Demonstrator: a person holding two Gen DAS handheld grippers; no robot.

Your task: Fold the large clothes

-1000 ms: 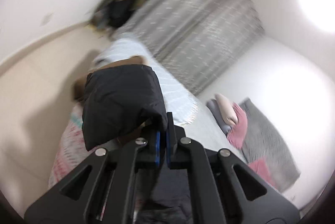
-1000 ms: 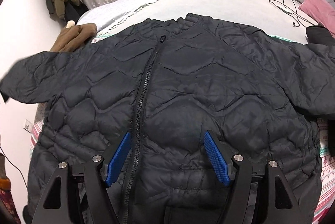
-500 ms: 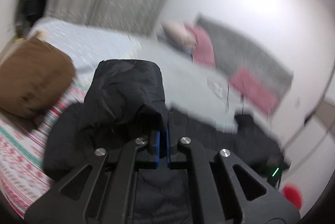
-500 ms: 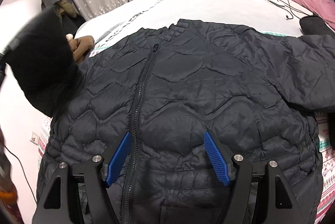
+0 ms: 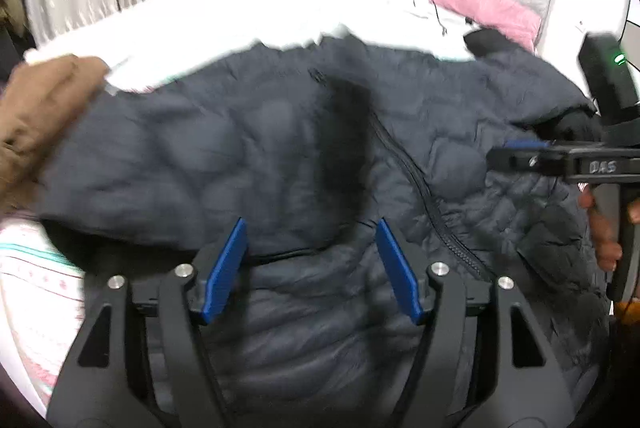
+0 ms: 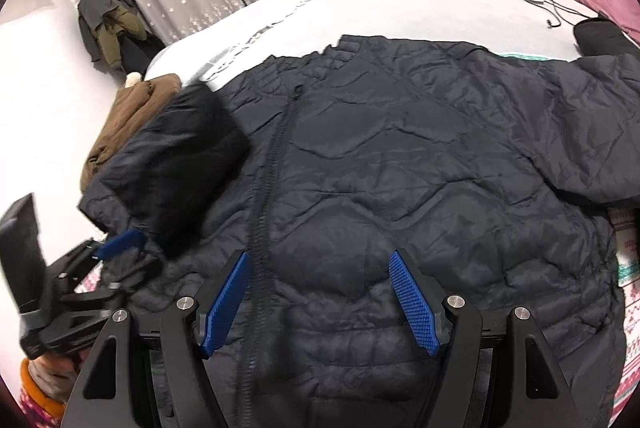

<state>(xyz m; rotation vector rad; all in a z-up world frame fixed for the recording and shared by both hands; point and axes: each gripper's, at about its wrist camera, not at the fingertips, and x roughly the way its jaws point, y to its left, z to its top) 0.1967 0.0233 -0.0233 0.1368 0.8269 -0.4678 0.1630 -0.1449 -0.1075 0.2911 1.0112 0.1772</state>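
A dark quilted jacket [image 6: 400, 164] lies zipped and front-up on the bed [image 6: 400, 0]. The right gripper [image 6: 320, 304] hovers over its hem, jaws apart, nothing between. At nine o'clock one sleeve [image 6: 176, 164] lies folded inward; the left gripper [image 6: 116, 260] is opening beside it.

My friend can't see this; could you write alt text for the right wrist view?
A dark quilted jacket lies zipped on a bed, one sleeve folded across its front. The right tongs hover open above its hem; the left tongs are opening, empty, beside the folded sleeve.

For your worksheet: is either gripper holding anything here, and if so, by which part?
Nothing is held. The left gripper is opening, empty, above the jacket; the right gripper hangs open.
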